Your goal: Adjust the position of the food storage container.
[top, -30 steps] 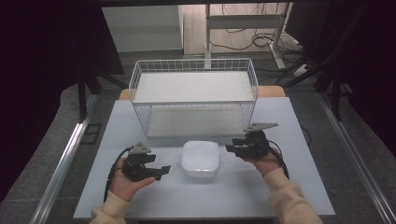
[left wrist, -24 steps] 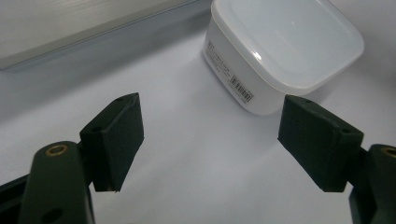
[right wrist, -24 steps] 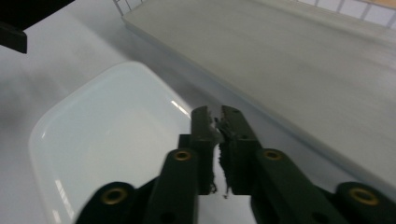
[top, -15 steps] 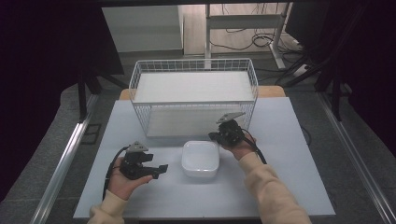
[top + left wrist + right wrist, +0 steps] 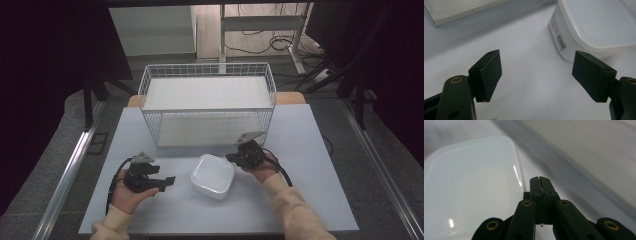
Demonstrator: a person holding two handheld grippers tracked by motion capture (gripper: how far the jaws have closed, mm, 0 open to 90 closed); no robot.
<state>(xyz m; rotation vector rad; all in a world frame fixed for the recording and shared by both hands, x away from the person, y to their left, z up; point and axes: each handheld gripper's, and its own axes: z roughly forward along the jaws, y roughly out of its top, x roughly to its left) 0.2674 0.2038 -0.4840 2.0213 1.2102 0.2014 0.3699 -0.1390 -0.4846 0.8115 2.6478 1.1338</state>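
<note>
A pale table carries a wire basket (far side) and a white lidded container

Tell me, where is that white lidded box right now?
The white box sits on the table's near middle, between both grippers, before the wire basket.

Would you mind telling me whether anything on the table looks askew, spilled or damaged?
Only one small thing: the white lidded box sits turned at an angle to the table edge and to the wire basket behind it. Its lid looks flat and closed, and I see no spill or damage.
</note>
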